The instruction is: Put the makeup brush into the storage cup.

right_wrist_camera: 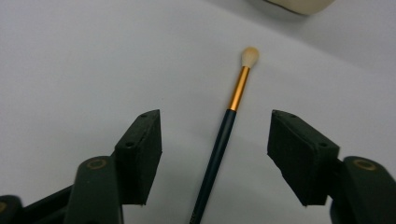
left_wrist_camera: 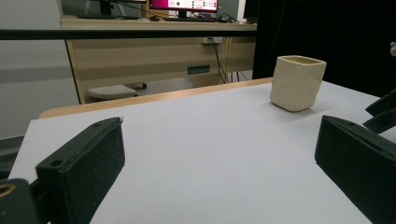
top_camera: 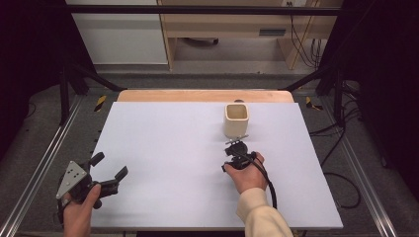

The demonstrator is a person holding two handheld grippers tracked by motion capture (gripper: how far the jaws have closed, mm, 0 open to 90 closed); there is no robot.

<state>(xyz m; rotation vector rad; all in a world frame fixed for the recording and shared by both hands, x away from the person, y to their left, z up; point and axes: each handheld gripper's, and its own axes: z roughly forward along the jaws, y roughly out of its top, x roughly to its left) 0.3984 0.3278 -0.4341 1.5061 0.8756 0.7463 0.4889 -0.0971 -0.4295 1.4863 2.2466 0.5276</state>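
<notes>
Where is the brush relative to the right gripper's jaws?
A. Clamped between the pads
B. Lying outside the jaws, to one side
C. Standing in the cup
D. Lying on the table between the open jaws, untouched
D: in the right gripper view the brush lies flat on the table between the right gripper's jaws, with a gap to each pad.

1. I can read no text, label, brand or number anywhere from here.
2. The monitor beyond the surface's far edge shows rows too small to read.
</notes>
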